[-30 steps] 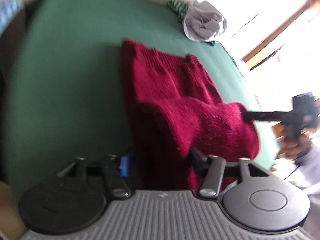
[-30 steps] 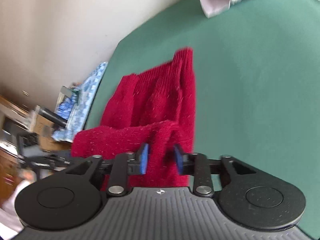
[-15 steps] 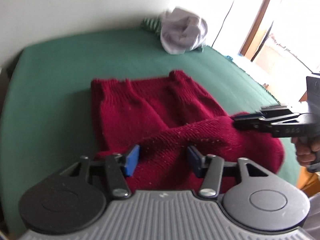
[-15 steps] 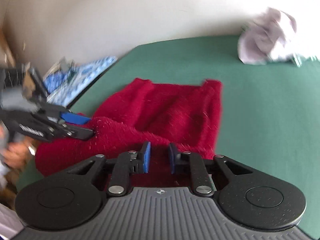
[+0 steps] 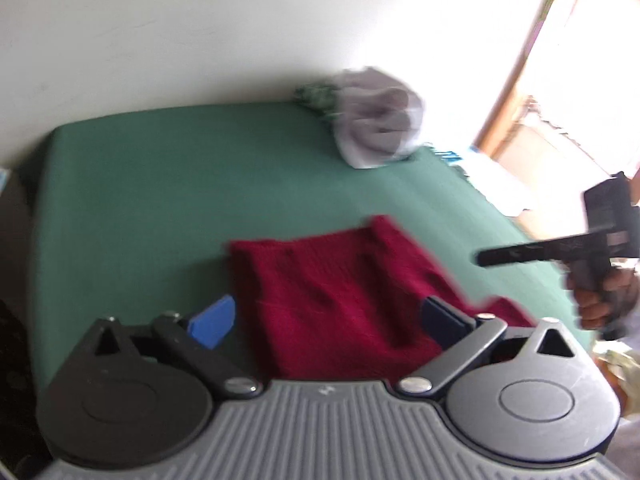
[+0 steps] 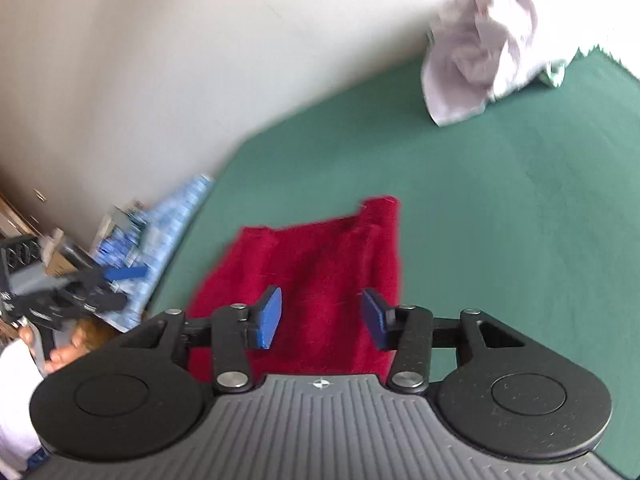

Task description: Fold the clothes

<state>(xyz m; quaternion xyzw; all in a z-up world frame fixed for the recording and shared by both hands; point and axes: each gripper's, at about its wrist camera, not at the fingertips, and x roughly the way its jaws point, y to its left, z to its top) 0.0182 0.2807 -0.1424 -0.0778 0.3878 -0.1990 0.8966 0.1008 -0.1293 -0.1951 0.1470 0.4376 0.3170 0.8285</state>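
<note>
Item 1, my left gripper: jaws spread wide, gripping nothing; blue pads stand well apart. Raised above the near edge of the red knit garment, apart from it.

Item 2, my right gripper: jaws likewise parted and empty, blue pads on either side of open air. It hangs over the near end of the garment without touching it. From the left wrist camera this same tool shows off to my right, held in my hand, its black fingers pointing across toward the garment and clear of it; from that angle I cannot tell its opening.

Item 3, red knit garment: lies flat and folded on the green bed cover, directly ahead of and below both tools. Its far edge shows two ribbed, cuff-like ends side by side. In the right wrist view it runs from just under my pads away toward the wall.

Item 4, pale lilac crumpled garment: heaped at the far end of the cover, ahead and to the right of the left tool, well apart from the red one. A green striped cloth lies touching it on its left.

Item 5, blue patterned fabric: off the cover's edge, to the left of my right tool; blurred.

Item 6, white wall: beyond the cover's far edge.
</note>
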